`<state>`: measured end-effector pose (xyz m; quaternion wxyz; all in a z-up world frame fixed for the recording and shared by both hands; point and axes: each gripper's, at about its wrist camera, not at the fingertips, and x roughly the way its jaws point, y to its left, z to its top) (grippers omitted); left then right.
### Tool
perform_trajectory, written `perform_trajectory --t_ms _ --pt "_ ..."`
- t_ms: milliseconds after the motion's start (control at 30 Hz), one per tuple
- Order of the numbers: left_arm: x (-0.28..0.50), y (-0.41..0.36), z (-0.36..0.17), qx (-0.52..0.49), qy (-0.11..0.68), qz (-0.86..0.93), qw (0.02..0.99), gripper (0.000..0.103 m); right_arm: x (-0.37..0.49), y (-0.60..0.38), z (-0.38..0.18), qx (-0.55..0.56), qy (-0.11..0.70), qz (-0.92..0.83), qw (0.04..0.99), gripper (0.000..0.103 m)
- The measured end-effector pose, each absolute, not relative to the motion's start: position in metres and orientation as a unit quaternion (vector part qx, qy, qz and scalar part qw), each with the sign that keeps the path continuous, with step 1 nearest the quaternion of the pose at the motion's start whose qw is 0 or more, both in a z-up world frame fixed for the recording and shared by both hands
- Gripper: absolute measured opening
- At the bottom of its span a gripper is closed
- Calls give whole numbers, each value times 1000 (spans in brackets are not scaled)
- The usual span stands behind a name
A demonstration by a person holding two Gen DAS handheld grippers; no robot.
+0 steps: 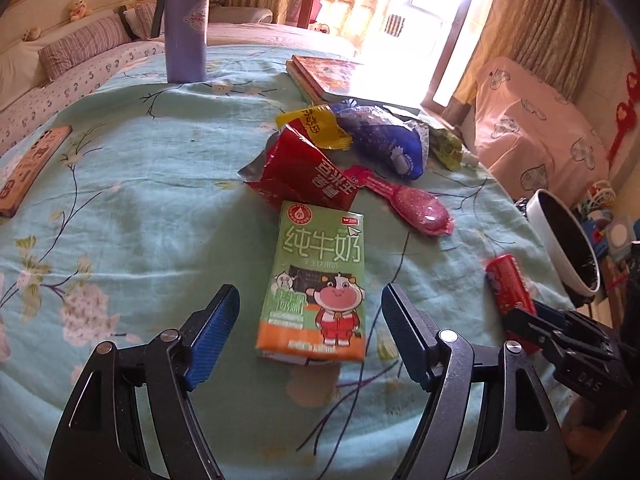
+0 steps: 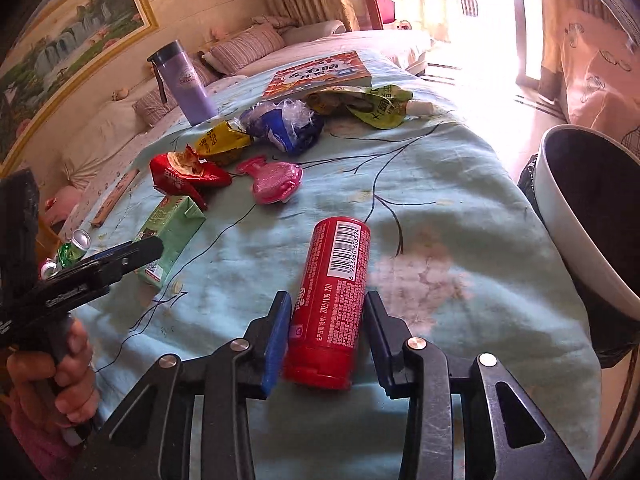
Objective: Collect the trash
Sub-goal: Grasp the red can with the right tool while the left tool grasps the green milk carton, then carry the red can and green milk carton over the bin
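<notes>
A green milk carton [image 1: 316, 280] lies flat on the pale green floral tablecloth [image 1: 140, 220]. My left gripper [image 1: 310, 294] is open, one blue pad on each side of the carton's near end and neither touching it. A red can [image 2: 332, 300] lies on its side near the table's right edge, with my right gripper [image 2: 328, 296] shut on its lower half. In the left wrist view the red can [image 1: 508, 284] and the right gripper [image 1: 532, 320] appear at the far right. In the right wrist view a hand [image 2: 68, 360] holds the left gripper [image 2: 120, 256] beside the carton [image 2: 172, 232].
A white bin with a black liner [image 2: 568, 216] stands just off the table's right edge. Behind the carton lie a red wrapper [image 1: 304, 168], a yellow wrapper [image 1: 316, 124], a blue bag [image 1: 384, 140], a pink packet [image 1: 416, 204] and a green pouch [image 1: 448, 144]. A purple flask [image 1: 186, 28] and books [image 1: 328, 76] sit farther back.
</notes>
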<state>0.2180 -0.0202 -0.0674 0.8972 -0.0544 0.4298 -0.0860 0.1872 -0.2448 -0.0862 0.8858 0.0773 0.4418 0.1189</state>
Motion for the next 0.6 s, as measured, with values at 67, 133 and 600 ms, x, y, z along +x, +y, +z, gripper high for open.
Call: perform_trajectory --t_ms 67,133,600 --pt "221 -24 -70 -46 434 -85 896 54 190 -247 -86 91 440 121 885 41" --pt "221 -26 -73 -40 437 -83 895 48 195 -249 -88 101 442 121 883 41" --pt "175 -89 -54 -21 428 -158 890 47 172 -271 -74 111 411 129 895 36"
